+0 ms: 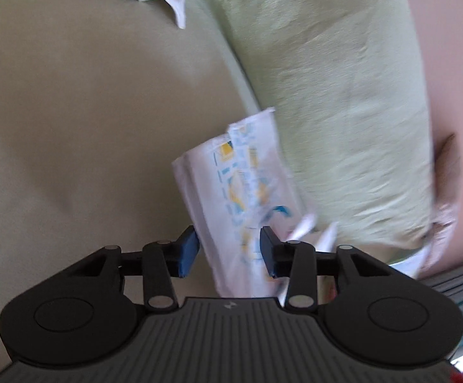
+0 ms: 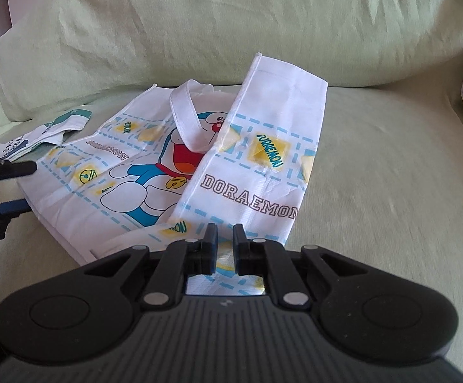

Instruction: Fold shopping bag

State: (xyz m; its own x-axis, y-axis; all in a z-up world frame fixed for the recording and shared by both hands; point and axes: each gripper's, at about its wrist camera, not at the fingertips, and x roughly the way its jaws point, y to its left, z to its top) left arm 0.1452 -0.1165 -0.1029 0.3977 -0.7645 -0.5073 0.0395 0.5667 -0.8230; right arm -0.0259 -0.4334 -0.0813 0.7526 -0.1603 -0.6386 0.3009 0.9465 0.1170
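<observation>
shopping bag [image 2: 155,172] lies on green sofa seat [image 2: 375,191], right side panel turned over the front | right claw [image 2: 224,239] nearly closed, seems to pinch the near edge to carry the fold | left claw [image 1: 228,249] apart around bag's edge, not clamping

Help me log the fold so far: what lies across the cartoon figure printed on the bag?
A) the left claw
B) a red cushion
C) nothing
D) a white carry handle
D: in the right wrist view the white carry handle loops over the figure on the shopping bag.
</observation>
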